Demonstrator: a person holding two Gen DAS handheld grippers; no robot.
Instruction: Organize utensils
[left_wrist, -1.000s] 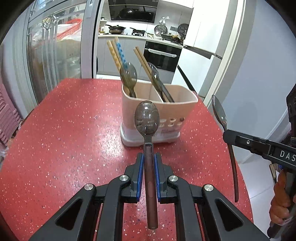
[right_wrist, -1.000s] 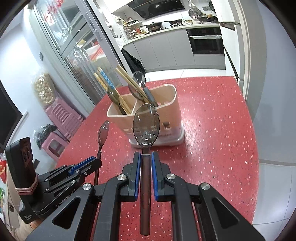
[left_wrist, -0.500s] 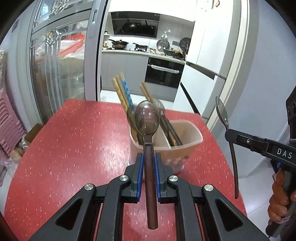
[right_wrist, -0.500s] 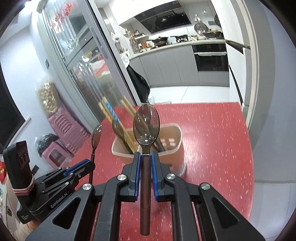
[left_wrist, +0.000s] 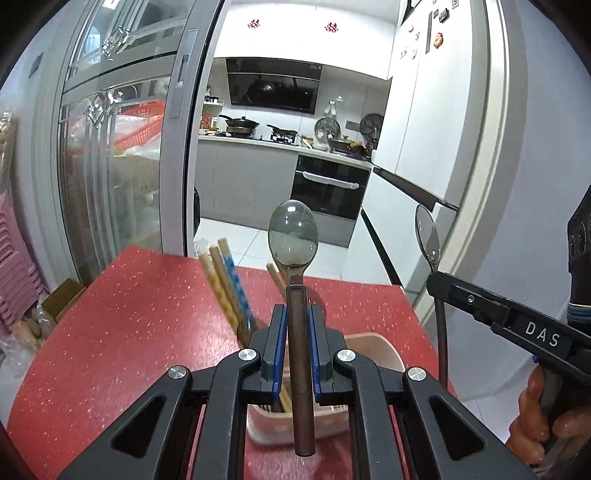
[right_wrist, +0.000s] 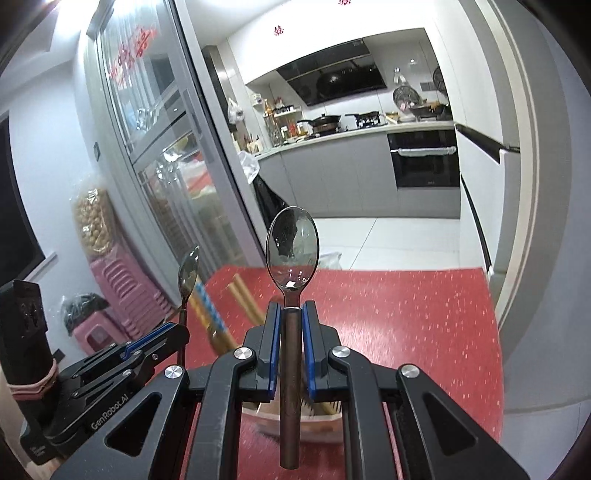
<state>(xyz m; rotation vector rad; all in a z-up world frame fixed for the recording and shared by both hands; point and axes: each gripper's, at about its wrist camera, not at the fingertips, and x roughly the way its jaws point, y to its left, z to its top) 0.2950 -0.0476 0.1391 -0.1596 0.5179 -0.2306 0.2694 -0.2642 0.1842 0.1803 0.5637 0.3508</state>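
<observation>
My left gripper (left_wrist: 295, 325) is shut on a spoon (left_wrist: 293, 236) with a smoky clear bowl and brown handle, held upright. My right gripper (right_wrist: 290, 321) is shut on a like spoon (right_wrist: 291, 247), also upright. Both hover directly above the beige utensil holder (left_wrist: 384, 350), which is mostly hidden under the jaws; it shows in the right wrist view too (right_wrist: 314, 428). Chopsticks (left_wrist: 225, 284) stick up out of the holder. The right gripper with its spoon (left_wrist: 428, 236) shows at the right of the left view; the left gripper with its spoon (right_wrist: 188, 273) shows at the left of the right view.
The holder stands on a red speckled table (left_wrist: 129, 314). A glass sliding door (left_wrist: 122, 155) is to the left and a kitchen with an oven (left_wrist: 325, 188) lies behind. Pink stools (right_wrist: 118, 291) are stacked on the floor at left.
Both grippers have risen and moved forward over the holder, each keeping its spoon. The holder has dropped from mid-frame to beneath the jaws.
</observation>
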